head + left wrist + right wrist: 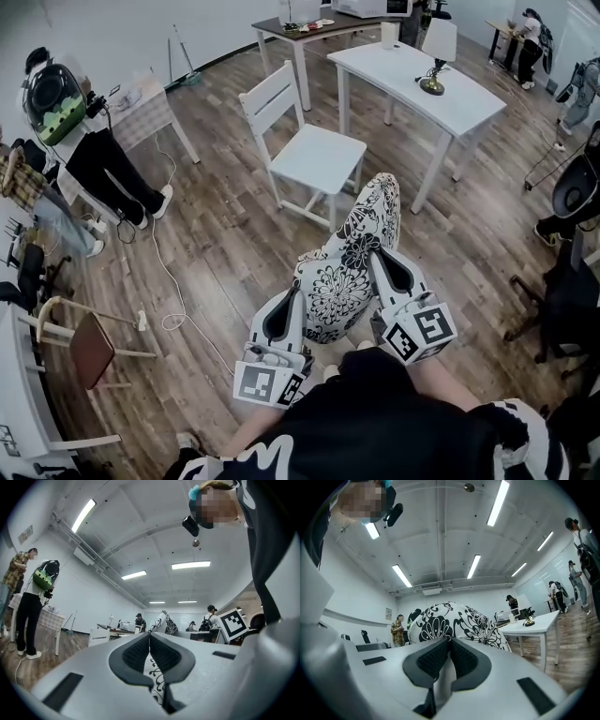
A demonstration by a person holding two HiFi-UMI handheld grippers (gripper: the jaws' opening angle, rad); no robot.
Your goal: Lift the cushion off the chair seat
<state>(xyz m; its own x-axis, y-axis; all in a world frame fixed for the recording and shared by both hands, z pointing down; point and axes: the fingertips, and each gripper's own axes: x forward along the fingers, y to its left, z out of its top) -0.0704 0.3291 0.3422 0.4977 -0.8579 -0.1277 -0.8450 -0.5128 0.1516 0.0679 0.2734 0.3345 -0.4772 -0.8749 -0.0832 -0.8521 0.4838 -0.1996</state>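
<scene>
A black-and-white flowered cushion [352, 258] hangs in the air between my two grippers, well in front of the white chair [314, 155], whose seat is bare. My left gripper [298, 292] is shut on the cushion's near left edge; in the left gripper view the patterned cloth [154, 679] is pinched between the pads. My right gripper [377, 255] is shut on the cushion's right edge. In the right gripper view the cushion [457, 625] bulges just beyond the closed pads, with white cloth caught between them.
A white table [422, 80] with a lamp [436, 52] stands behind the chair at the right. A person [89, 155] stands at the left by a checkered table. A wooden stool [89, 347] sits at lower left, office chairs [572, 253] at right. A cable [169, 281] trails over the wood floor.
</scene>
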